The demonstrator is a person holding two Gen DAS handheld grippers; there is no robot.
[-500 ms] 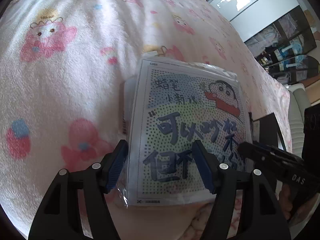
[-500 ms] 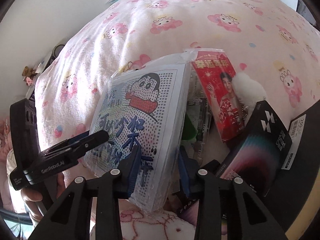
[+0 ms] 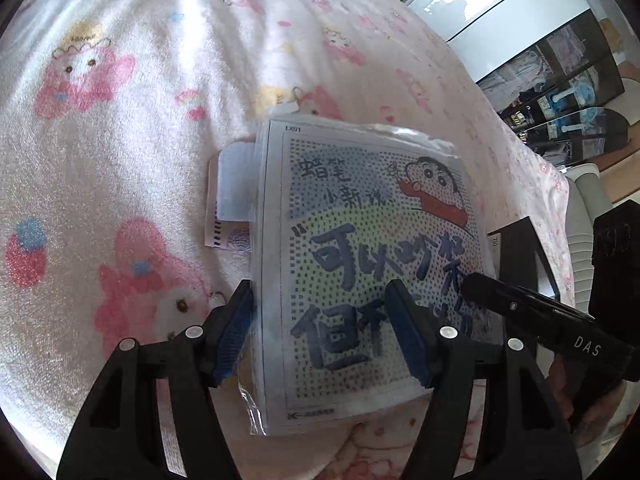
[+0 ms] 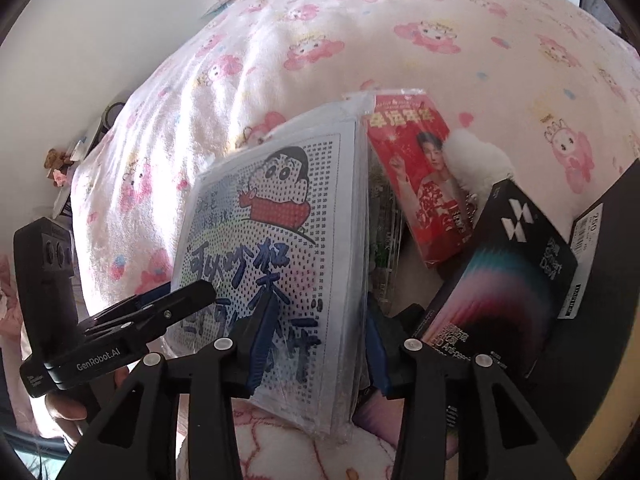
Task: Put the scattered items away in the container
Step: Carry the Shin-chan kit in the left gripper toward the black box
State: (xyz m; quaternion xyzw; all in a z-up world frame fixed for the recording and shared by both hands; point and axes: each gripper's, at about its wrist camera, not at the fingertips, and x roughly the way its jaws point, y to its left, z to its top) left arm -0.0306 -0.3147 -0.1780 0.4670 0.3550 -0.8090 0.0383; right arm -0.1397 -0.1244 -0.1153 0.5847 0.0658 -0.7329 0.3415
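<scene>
A cartoon-printed packet (image 3: 360,248) in a clear sleeve is raised and tilted over the bed. My right gripper (image 4: 318,344) is shut on its right edge, one pad on the printed face (image 4: 280,240) and one behind. My left gripper (image 3: 322,340) is open. Its left finger sits beside the packet's left edge and its right finger lies over the face. A black container (image 4: 608,280) at the right holds a dark gradient box (image 4: 500,280). A red packet (image 4: 424,184) showing a person leans beside it.
A pink-patterned fleece blanket (image 3: 120,160) covers the bed. A small white tag (image 3: 230,208) lies under the packet's left side. A white fluffy thing (image 4: 476,160) sits behind the red packet. Dark shelves (image 3: 560,92) stand far right, and a wall (image 4: 100,40) rises at the left.
Hardly anything differs. The packet and both grippers stand about where they were.
</scene>
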